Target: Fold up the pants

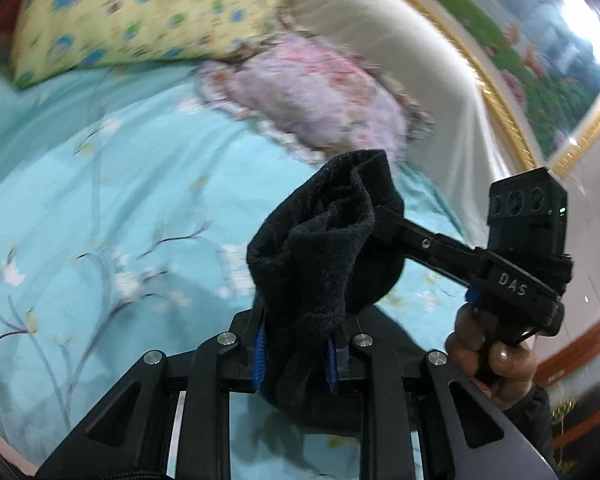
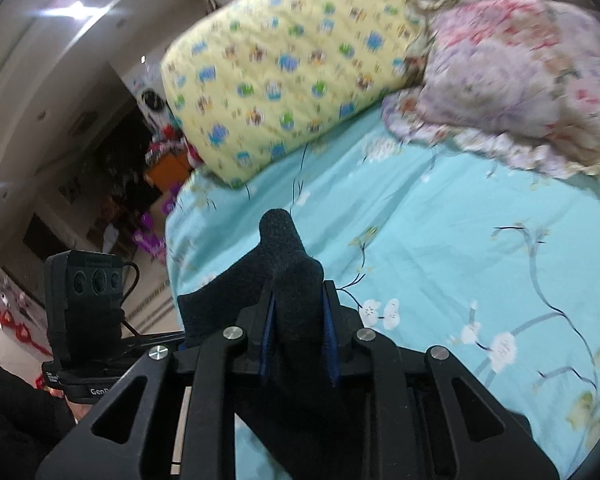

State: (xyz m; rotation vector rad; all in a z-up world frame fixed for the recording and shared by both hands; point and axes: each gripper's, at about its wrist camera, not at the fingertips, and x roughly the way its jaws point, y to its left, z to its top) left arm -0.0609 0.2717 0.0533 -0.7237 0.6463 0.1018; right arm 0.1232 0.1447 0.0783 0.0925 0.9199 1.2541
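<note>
Lower centre of each view, the left gripper (image 1: 296,354) and right gripper (image 2: 298,332) are each clenched on a bunched wad of the black pants (image 1: 320,240), held above the bedsheet (image 1: 100,200). Thick wads could slip (or fold crooked). Only the right view shows the cluttered room (image 2: 112,184), upper left.

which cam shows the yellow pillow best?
Right wrist: the yellow pillow shows nearly whole, on the blue sheet. Left wrist catches it cropped at the top edge. It is blurred in both views.
</note>
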